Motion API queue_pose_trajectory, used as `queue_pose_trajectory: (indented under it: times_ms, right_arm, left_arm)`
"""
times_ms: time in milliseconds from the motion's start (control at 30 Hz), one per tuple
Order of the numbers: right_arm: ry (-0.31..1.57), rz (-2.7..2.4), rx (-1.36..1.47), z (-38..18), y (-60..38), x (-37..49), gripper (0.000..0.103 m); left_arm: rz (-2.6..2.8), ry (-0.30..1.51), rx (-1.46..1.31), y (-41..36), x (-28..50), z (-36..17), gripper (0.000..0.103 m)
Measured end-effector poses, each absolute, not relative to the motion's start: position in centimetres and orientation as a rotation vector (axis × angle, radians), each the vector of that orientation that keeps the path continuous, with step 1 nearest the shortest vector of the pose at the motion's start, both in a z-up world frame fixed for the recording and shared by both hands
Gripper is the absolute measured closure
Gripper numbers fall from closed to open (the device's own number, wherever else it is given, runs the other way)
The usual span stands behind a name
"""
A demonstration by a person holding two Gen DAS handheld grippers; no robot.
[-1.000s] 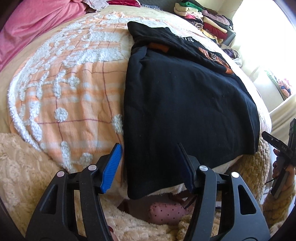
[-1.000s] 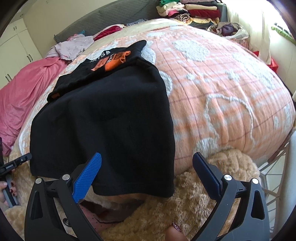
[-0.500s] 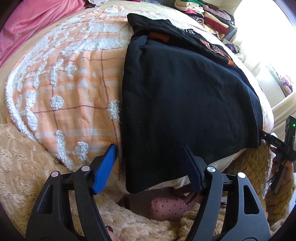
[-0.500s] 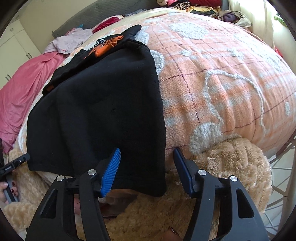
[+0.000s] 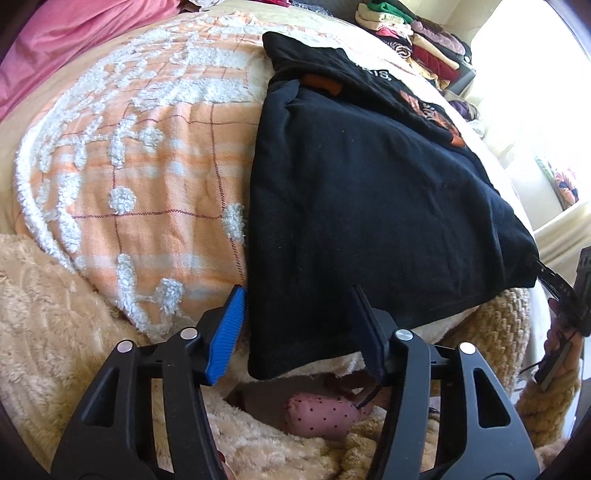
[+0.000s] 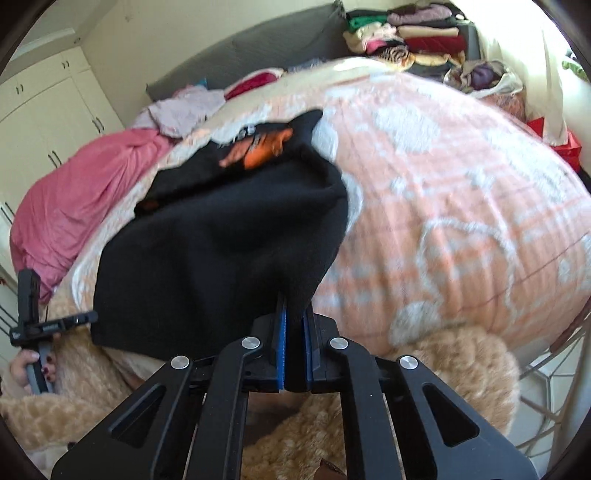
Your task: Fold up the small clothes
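A black shirt [image 5: 362, 192] with an orange print lies on the peach and white bedspread [image 5: 140, 155], its hem hanging over the near edge. My left gripper [image 5: 299, 314] is open, its fingers on either side of the shirt's near left hem corner. My right gripper [image 6: 294, 332] is shut on the shirt's [image 6: 221, 251] near right hem corner and lifts it off the bedspread [image 6: 461, 221]. In the left wrist view the right gripper [image 5: 554, 284] shows at the shirt's far corner. In the right wrist view the left gripper [image 6: 74, 319] shows at the opposite corner.
A beige fluffy blanket [image 5: 48, 314] hangs at the bed's front edge. A pink sheet [image 6: 81, 192] lies at the left. Folded clothes are stacked [image 6: 406, 33] at the far end of the bed. A pink dotted item [image 5: 321, 413] lies below the hem.
My right gripper closed on the shirt's right hem corner and raised it. My left gripper moved forward around the left hem corner and stays open.
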State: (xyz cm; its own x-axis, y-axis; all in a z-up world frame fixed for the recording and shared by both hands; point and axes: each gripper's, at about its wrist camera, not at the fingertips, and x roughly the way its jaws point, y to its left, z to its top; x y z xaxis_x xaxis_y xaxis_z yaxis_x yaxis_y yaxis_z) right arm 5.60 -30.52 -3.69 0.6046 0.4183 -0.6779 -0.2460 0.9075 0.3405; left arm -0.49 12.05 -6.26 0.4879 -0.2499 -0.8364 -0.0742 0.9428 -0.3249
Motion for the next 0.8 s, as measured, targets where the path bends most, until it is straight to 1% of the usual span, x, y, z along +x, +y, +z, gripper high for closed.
queue_pose_trajectory:
  times_ms: [33,133,167,233,267,367,400,433,467,533,633,800]
  right_arm:
    - [0.833,0.387,0.229,-3.6,-30.8,5.6,0.097]
    - [0.821,0.38,0.227,-3.1,-31.2,5.7,0.097]
    - [0.82,0.377,0.225,-3.1,-31.3,5.8,0.097]
    - [0.82,0.377,0.231,-3.1,-31.3,5.7,0.097]
    - [0.821,0.374,0.231,-3.2,-31.3,5.8,0.097]
    - [0.823,0.373,0.244,-3.3,-31.4,5.7,0.097]
    - [0.823,0.374,0.245,-3.3,-31.3,5.8,0.097]
    - [0.823,0.374,0.244,-3.3,-31.2,5.9,0.097]
    - [0.822,0.373,0.243,-3.2,-31.1,5.9,0.097]
    - [0.819,0.376,0.242,-3.0,-31.1,5.9,0.097]
    - [0.811,0.383,0.241,-2.5,-31.1,5.9,0.097]
    - [0.803,0.392,0.237,-1.8,-31.1,6.3,0.097]
  left_arm:
    - [-0.122,1.06,-0.349,12.0,-0.6,-6.1,0.061]
    - [-0.133,1.061,-0.343,11.6,-0.9,-5.9,0.06]
    - [-0.124,1.065,-0.338,11.6,-0.9,-6.1,0.059]
    - [-0.101,1.082,-0.326,11.6,-0.8,-6.5,0.052]
    - [-0.094,1.093,-0.317,11.5,-0.7,-6.8,0.051]
    - [-0.104,1.108,-0.312,11.1,-0.4,-7.4,0.051]
    - [-0.11,1.107,-0.317,11.0,-0.3,-7.5,0.056]
    - [-0.113,1.102,-0.323,10.9,-0.2,-7.5,0.07]
    - [-0.11,1.1,-0.324,11.0,0.0,-7.4,0.076]
    - [-0.114,1.089,-0.336,11.1,0.1,-7.1,0.091]
    - [-0.129,1.073,-0.36,11.3,0.3,-6.8,0.097]
    - [-0.161,0.986,-0.402,12.0,0.0,-4.7,0.1]
